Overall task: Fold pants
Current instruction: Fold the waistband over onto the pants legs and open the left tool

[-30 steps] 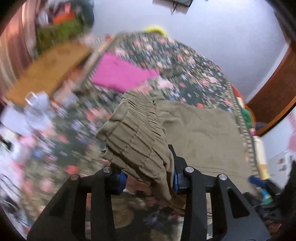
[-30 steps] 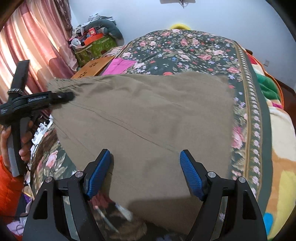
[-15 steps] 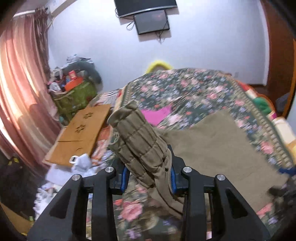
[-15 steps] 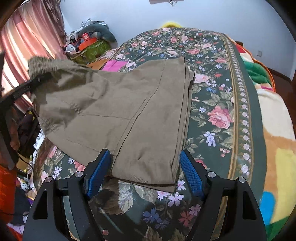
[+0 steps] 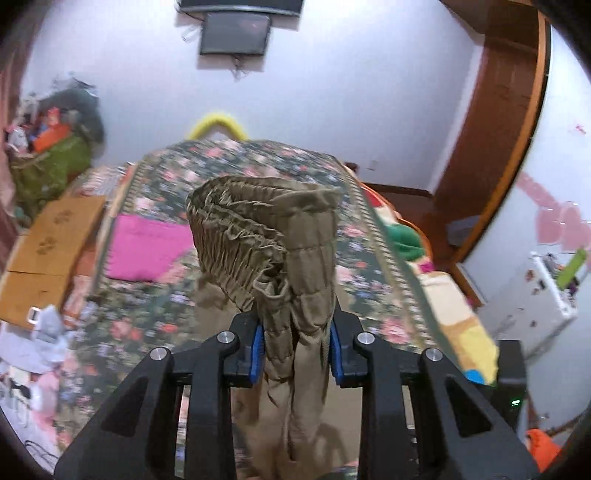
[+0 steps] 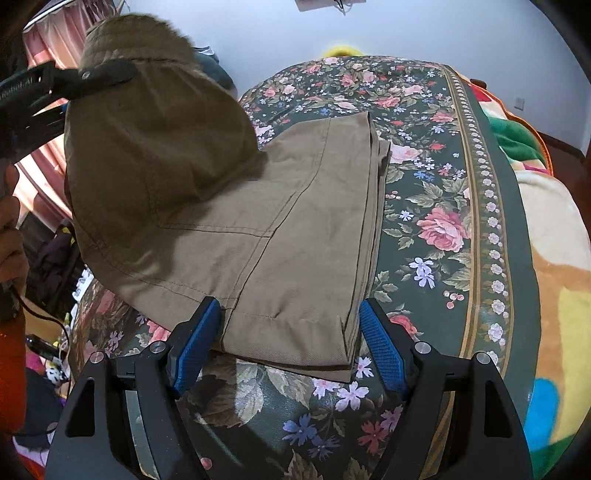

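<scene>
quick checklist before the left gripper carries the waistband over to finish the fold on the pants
1. Left gripper clamped on the waistband: ok, cloth bunched between the blue pads.
2. Right gripper open: ok, jaws wide either side of the pants' near edge.
3. Right gripper pinning the lower layers: cannot tell if the fingers touch cloth.
4. Layers on the bed stacked evenly: ok, right edges line up.
5. Landing area flat: ok, no wrinkles visible.
6. Raised part hanging evenly: not ok, it droops in a rounded bulge.

I see a floral bedspread (image 6: 436, 192) covering the bed, with a pale wall (image 5: 351, 92) beyond. A dark screen (image 5: 234, 35) hangs high there. Pink curtains (image 6: 40, 162) are at left, a wooden door frame (image 5: 491, 147) at right.
</scene>
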The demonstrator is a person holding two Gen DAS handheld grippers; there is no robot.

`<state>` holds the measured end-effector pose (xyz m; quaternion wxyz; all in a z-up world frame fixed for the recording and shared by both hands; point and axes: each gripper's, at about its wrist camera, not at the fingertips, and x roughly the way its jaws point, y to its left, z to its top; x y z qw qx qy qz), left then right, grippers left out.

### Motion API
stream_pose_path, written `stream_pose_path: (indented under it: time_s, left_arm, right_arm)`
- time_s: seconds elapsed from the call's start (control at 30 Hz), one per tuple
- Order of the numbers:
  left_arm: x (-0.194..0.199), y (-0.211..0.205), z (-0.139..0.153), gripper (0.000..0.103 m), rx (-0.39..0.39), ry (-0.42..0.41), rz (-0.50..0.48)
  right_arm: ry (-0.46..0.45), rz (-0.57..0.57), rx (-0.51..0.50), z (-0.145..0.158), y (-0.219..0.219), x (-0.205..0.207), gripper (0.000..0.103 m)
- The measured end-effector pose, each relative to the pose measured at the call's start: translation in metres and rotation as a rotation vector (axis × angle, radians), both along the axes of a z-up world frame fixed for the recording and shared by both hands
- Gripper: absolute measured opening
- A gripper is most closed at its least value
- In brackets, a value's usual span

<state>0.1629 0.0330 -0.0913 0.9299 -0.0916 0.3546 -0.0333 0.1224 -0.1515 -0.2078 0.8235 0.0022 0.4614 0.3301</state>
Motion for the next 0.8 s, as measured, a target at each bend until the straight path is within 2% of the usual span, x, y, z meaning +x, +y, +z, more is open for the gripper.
stream_pose_path:
  time_s: [0.1,0.2,0.5,0.53,0.6,0.63,0.67,0.8]
  left_arm:
    - [0.009,-0.013,-0.008,0.028,-0.056,0.043,-0.050]
    - [0.017,-0.027,-0.018,0.028,-0.077,0.080,-0.089]
    - [0.025,-0.066,-0.048,0.029,-0.052,0.201,-0.197]
    - [0.025,-0.069,-0.051,0.031,-0.044,0.212,-0.204]
    - [0.024,-0.073,-0.055,0.044,-0.043,0.236,-0.228]
    - [0.024,-0.074,-0.057,0.060,-0.059,0.245,-0.241]
    - [0.023,-0.073,-0.057,0.068,-0.076,0.247,-0.250]
    - [0.021,-0.067,-0.054,0.070,-0.057,0.231,-0.233]
  right_arm:
    - [-0.001,-0.012,0.008,0.001,-0.004,0.000,0.074]
    - [0.007,-0.015,0.024,0.002,-0.009,-0.001,0.074]
    - [-0.005,-0.029,0.036,0.007,-0.016,-0.004,0.074]
    - [-0.007,-0.032,0.036,0.007,-0.017,-0.005,0.074]
    - [-0.010,-0.036,0.037,0.008,-0.019,-0.005,0.074]
    - [-0.010,-0.037,0.037,0.009,-0.020,-0.005,0.074]
    - [-0.013,-0.040,0.037,0.009,-0.021,-0.005,0.074]
    - [-0.021,-0.042,0.026,0.011,-0.023,-0.005,0.074]
